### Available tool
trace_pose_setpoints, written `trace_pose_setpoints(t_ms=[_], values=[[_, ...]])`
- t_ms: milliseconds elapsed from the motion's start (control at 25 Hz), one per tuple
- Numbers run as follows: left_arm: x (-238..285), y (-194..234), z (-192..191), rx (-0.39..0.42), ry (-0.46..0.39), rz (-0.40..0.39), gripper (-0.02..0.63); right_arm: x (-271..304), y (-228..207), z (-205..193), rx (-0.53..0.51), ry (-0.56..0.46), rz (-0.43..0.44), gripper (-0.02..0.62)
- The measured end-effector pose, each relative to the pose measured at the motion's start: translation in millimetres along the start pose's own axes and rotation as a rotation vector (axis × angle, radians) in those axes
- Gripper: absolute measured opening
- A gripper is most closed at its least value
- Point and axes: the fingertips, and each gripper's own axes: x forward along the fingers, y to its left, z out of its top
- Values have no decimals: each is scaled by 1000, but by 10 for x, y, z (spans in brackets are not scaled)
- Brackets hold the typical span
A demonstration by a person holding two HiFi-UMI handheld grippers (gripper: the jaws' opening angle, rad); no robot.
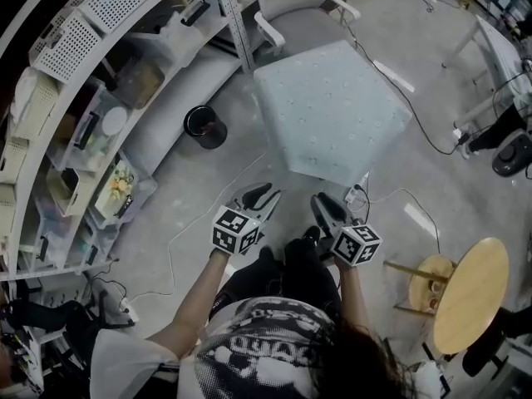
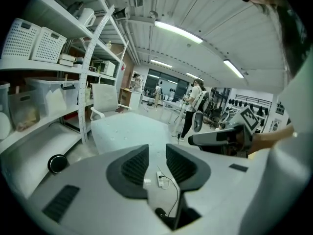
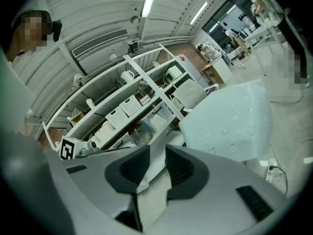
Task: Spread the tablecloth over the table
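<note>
While the tablecloth [image 1: 332, 110] lies draped over the table, hiding it fully, both grippers hang near its closest edge without touching it. It is pale blue-green fabric, smooth, dotted with small white marks, its sides falling in flat folds. On the white metal shelving [image 1: 235, 23] to the left, two white perforated baskets [image 1: 75, 36] sit on top, their contents out of sight; clear plastic bins [image 1: 87, 127] below hold mixed goods too small to name. A round black bin [image 1: 204, 126] stands on the grey floor beside the shelving, what is inside unclear. The left gripper [image 1: 262, 196] has its ribbed dark pads apart with only floor and a white power strip [image 2: 159, 178] visible between them; the right gripper [image 1: 328, 206] is likewise spread and empty. Each carries a cube with square black-and-white markers [image 1: 235, 229]; no legible writing shows. A round wooden stool [image 1: 470, 293] stands right.
</note>
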Motion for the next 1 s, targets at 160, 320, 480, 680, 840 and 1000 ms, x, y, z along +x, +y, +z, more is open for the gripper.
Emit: trace_pose_setpoints(t_ms=[160,320,480,680,840,1000], values=[[-273,-94,-23,-2,-29,-31,115,-85,283,-46,-49,-24,-14,86],[-523,-218,-18,12,-66,-66,108,-156,606,-101,-146,-44,-18,86],[-757,-306,-10,33,-101,-89,97,-221,907,-152,-213,-75,-12,68],[-1045,-350,3,57,-149,-85,65,-306,1177,-214,-245,-101,0,56],[-1227,-382,32,63,-188,-78,36,-362,1324,-233,-283,-114,-4,40],[-1354,-464,47,68,-214,-98,20,-426,1418,-256,-348,-125,-33,-8]])
